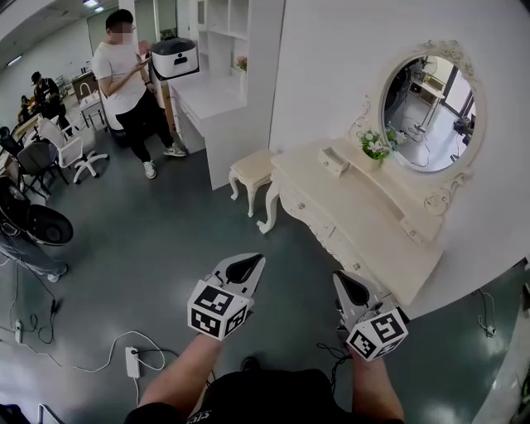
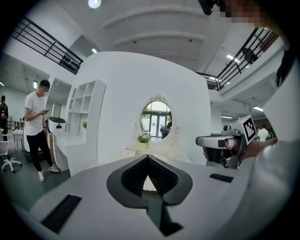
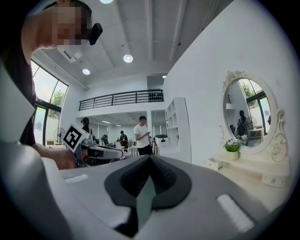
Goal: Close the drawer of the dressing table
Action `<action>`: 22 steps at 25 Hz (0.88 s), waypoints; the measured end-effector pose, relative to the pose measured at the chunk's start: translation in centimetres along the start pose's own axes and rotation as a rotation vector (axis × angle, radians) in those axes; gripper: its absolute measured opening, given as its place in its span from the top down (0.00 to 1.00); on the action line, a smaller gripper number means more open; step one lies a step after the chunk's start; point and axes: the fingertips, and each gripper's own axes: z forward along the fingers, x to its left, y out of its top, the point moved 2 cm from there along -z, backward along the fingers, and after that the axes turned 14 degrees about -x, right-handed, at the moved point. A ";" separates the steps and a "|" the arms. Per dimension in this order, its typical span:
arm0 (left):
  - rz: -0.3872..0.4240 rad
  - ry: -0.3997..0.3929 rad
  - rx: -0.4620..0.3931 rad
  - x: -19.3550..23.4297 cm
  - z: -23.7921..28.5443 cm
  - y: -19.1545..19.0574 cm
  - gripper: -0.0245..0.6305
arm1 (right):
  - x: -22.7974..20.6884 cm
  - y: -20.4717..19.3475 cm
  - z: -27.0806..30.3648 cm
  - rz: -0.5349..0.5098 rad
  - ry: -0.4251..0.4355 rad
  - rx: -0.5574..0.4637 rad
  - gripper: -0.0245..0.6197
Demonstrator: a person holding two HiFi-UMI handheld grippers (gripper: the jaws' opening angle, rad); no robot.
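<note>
Two grippers, both clenched on nothing: left gripper (image 1: 248, 265) with fingers pressed tip to tip in its own view, right gripper (image 1: 349, 287) likewise, only air beyond the tips. Both held low over the grey floor (image 1: 166, 248), roughly level, well apart from any furniture.

Ahead and to the right, against the white wall, the cream dressing table (image 1: 364, 211). Long axis slanting from the far end beside the small stool (image 1: 251, 170) down to the near end just beyond the right gripper. Drawer fronts (image 1: 330, 238) with small knobs along the long front edge, facing the open floor and so meeting the grippers at a slant. Open drawer not plainly made out from here. A slight step in the front near the middle, perhaps the one.

Judged nearer: the right gripper, close to the near front corner of the table. The left further out over the floor, toward the middle of the room. Likely push direction: across the table's short axis, from the front edge toward the wall and the oval mirror (image 1: 426, 112), not along its length. Clenched fingers well suited to a flat push with the tips, no grasp needed. Task not yet begun, no contact anywhere. Risk worth noting: a push off-centre or at a slant, skewing the drawer in its runners. Far off by the white shelves (image 1: 224, 21), a standing person (image 1: 124, 74), clear of the path.
</note>
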 end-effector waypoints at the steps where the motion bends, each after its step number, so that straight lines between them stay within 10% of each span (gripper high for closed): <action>1: -0.001 -0.001 -0.001 0.4 -0.3 0.0 0.95 | 0.3 -0.1 0.3 0.006 -0.005 -0.003 0.95; 22: -0.020 0.031 0.035 7.5 4.4 -1.7 0.95 | -4.3 -2.7 7.0 0.091 0.012 -0.002 0.91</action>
